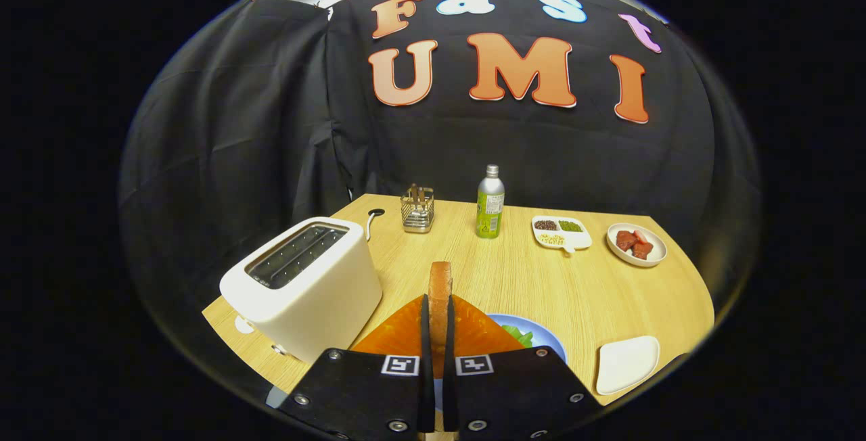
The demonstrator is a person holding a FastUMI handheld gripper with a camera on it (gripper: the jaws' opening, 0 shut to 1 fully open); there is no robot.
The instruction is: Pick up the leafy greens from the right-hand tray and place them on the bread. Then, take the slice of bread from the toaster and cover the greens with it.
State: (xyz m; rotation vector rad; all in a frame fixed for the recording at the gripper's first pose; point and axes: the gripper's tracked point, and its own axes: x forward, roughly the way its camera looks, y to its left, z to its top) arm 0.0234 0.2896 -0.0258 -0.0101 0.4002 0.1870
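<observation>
My gripper [438, 316] is shut on a slice of bread [440, 277], held upright and edge-on between the two fingers, its brown crust rising above them. Just past the fingers and slightly right, leafy greens [521, 335] lie on a blue plate [549, 341]; what is under the greens is hidden by the fingers. An orange sheet [400, 334] spreads out under the held slice and beside the plate. To the left stands the white toaster [304, 287], its two top slots showing no bread.
A white rectangular tray [628, 364] sits bare on the wooden table [541, 285], right of the blue plate. Farther back are a metal utensil holder [417, 210], a green bottle [490, 201], a divided dish of seeds [560, 232] and a bowl of red pieces [636, 244].
</observation>
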